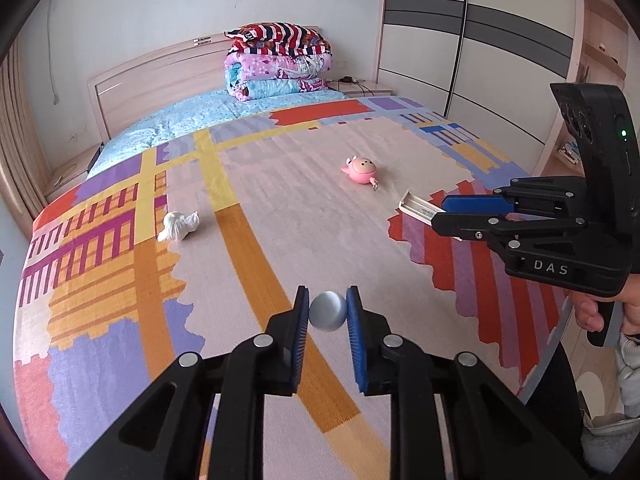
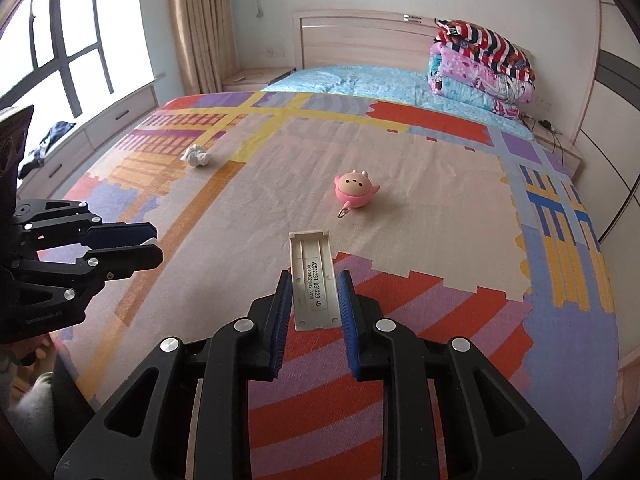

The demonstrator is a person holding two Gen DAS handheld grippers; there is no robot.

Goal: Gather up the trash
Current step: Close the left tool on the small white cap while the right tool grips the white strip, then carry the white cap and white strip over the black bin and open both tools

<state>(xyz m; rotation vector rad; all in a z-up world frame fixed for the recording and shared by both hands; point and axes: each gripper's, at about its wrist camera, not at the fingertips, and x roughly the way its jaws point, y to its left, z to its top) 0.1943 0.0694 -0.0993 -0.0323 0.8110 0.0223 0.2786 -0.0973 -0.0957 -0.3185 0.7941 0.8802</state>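
Observation:
My left gripper (image 1: 328, 300) is shut on a small silver-grey ball (image 1: 328, 313), held just above the colourful bedspread (image 1: 280, 184). In the right wrist view my right gripper (image 2: 314, 280) is shut on a flat white plastic strip (image 2: 314, 268) with a printed label; the strip sticks out forward past the pads. The same strip (image 1: 416, 206) and right gripper (image 1: 440, 216) show at the right of the left wrist view. A crumpled white tissue (image 1: 179, 226) (image 2: 196, 156) lies at the left of the bed. A pink round toy (image 1: 360, 170) (image 2: 356, 190) with a key ring sits mid-bed.
Folded quilts (image 1: 280, 60) (image 2: 480, 68) are stacked by the headboard on a light blue sheet. A sliding wardrobe (image 1: 480, 48) stands to the right of the bed, a window (image 2: 60, 48) and curtain to the left. A person's hand (image 1: 592, 314) holds the right gripper's handle.

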